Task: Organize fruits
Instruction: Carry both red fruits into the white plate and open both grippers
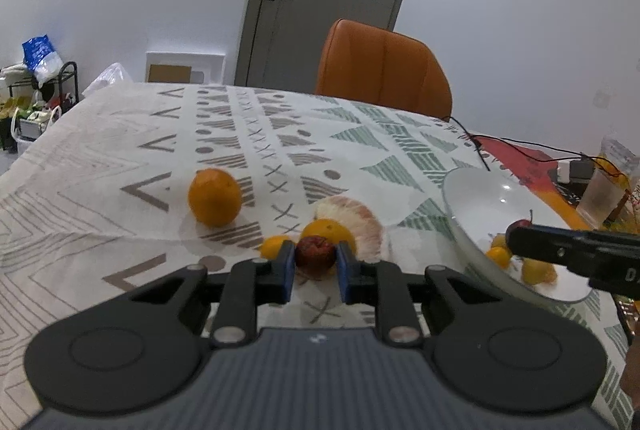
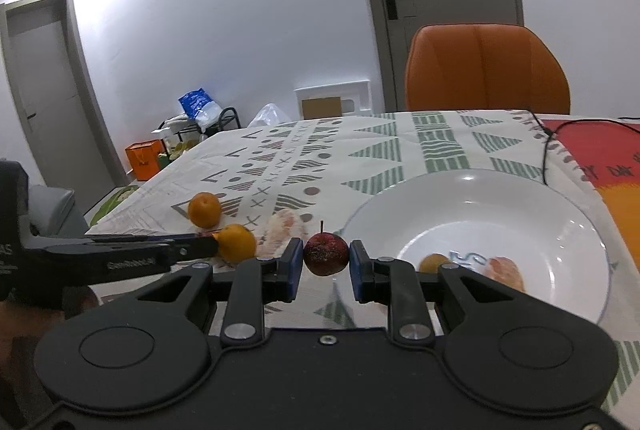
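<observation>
left gripper (image 1: 316,256) clamped on dark red fruit (image 1: 315,255) | right gripper (image 2: 325,256) clamped on stemmed red fruit (image 2: 325,254) beside white plate (image 2: 576,214)

The left tool (image 1: 316,272) has a matte black frame with two round, disc-shaped housings at its near corners, each with a shallow circular recess. Angled black link arms run forward from silver rivets to two short fingers faced with blue pads (image 1: 287,272). Behind them sits a grey ribbed panel bearing a small white mark. The right tool (image 2: 326,272) is built alike: black discs, silver rivets, blue-faced fingers (image 2: 295,268), but its rear panel is plain black with one small screw at its middle. Seen side-on, each tool's finger is a slim black bar with faint lettering.
</observation>
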